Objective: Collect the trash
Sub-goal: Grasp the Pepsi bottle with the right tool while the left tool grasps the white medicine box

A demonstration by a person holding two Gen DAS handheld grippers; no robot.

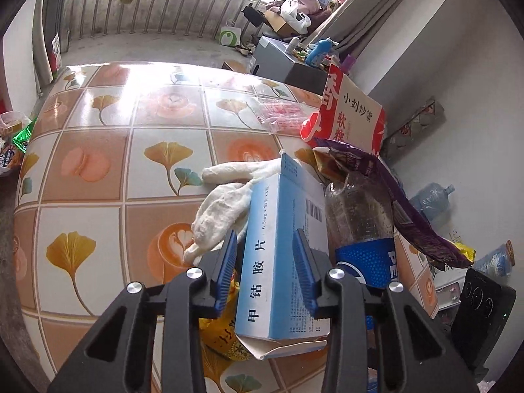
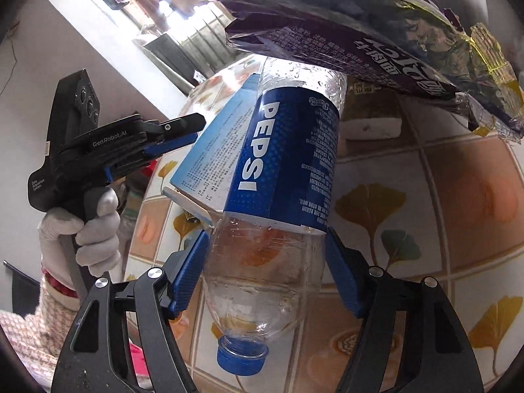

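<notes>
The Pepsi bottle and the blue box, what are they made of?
Pepsi bottle: clear, shiny plastic by the look; the table pattern shows through it. Blue box: probably thin printed cardboard, smooth, with a folded flap open at one end.

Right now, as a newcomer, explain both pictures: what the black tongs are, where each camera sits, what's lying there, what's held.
No robot: a person carries two hand-held grippers, each with a camera looking along its fingers. One picture is the left gripper's view, the other the right gripper's, which also shows the gloved hand. On the tiled table lie a white cloth and a red-and-white bag. The right pads touch both sides of a Pepsi bottle. A blue box sits between the left pads; pressed or not, I cannot tell.
</notes>
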